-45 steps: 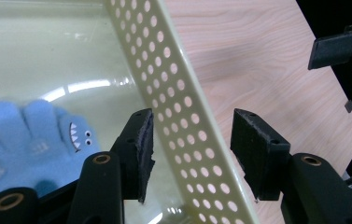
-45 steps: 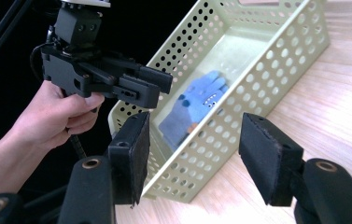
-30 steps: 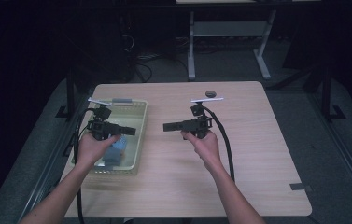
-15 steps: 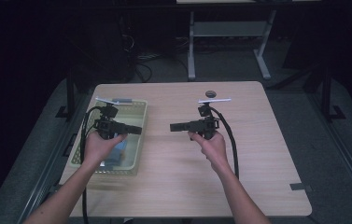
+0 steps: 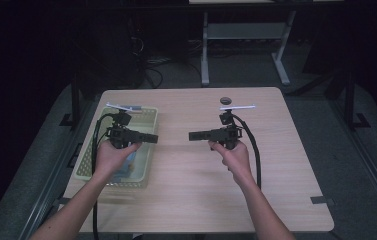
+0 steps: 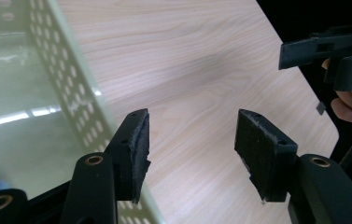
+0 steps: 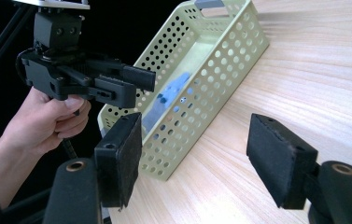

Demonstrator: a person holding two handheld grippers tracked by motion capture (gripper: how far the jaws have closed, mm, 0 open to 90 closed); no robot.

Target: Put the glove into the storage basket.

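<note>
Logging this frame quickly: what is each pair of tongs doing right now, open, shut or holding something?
Left tongs: open, nothing between them, just been opening, above the pale green perforated plastic basket's edge.
Right tongs: open, empty, just been opening.

wooden table (image 5: 186, 200), light grain, bare in the middle. small dark round thing (image 5: 225, 100) near far edge, too small to identify. grey tape strip (image 5: 322, 200) at near right edge. metal stand legs (image 5: 205, 55) on dark floor behind the table.

Light wooden table (image 5: 191, 200), pale green perforated basket (image 5: 148, 150) on left, small dark disc (image 5: 225, 100) at far edge
</note>
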